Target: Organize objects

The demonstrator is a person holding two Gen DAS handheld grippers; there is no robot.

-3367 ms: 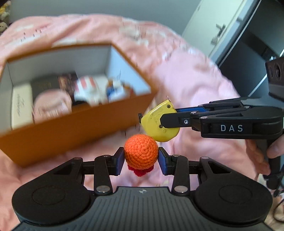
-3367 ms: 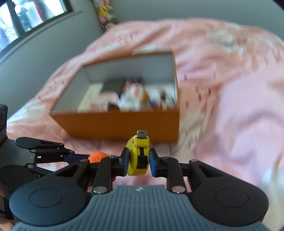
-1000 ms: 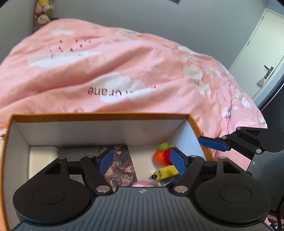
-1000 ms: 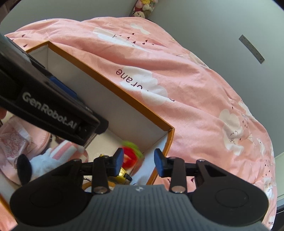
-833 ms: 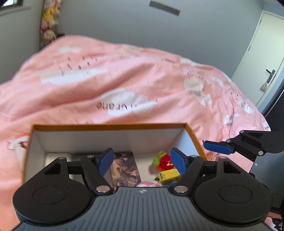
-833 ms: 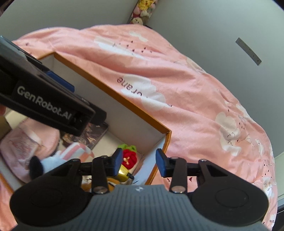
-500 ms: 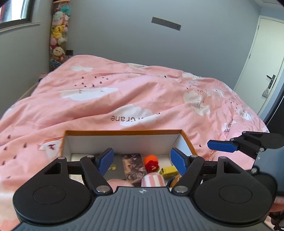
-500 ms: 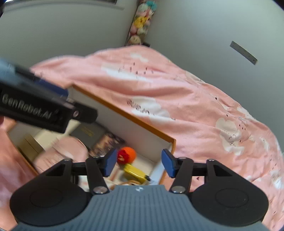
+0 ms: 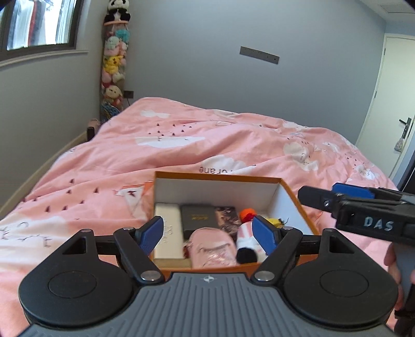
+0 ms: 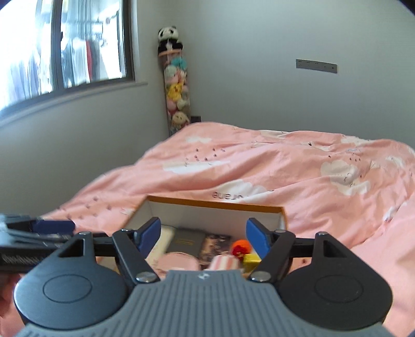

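The left gripper (image 9: pixel 208 234) was held above the near edge of the orange box (image 9: pixel 295 197); its blue-padded fingers (image 9: pixel 151 234) stood wide apart with nothing between them. The right gripper (image 10: pixel 203 236) was likewise spread and empty; its fingers (image 10: pixel 255 237) framed the box interior from above. In the left wrist view the right gripper (image 9: pixel 334 198) projected in from the right, just beside the box's right wall; whether it touched the wall could not be determined.

The box rested on the pink quilt (image 9: pixel 181 145); its white interior was open to view. Contents, left to right in the left wrist view: a cream flat case (image 9: pixel 167 230) against the left wall; a dark booklet (image 9: pixel 198 220) beside it; a patterned card (image 9: pixel 227 219) beside that; the orange crocheted ball (image 9: pixel 246 214) near the far right; the yellow tape measure (image 9: pixel 276 221) just right of the ball, partly hidden behind the right finger. At the near side lay a pink pouch (image 9: pixel 211 246) and a pink-and-white striped plush (image 9: pixel 246 238); both were blurred.

In the right wrist view the ball (image 10: pixel 240 246) and tape measure (image 10: pixel 250 259) lay close together in the right end of the box (image 10: pixel 215 203); contact between them could not be confirmed.

A column of stuffed toys (image 9: pixel 114 64) stood in the room corner beside a window (image 9: pixel 36 23).
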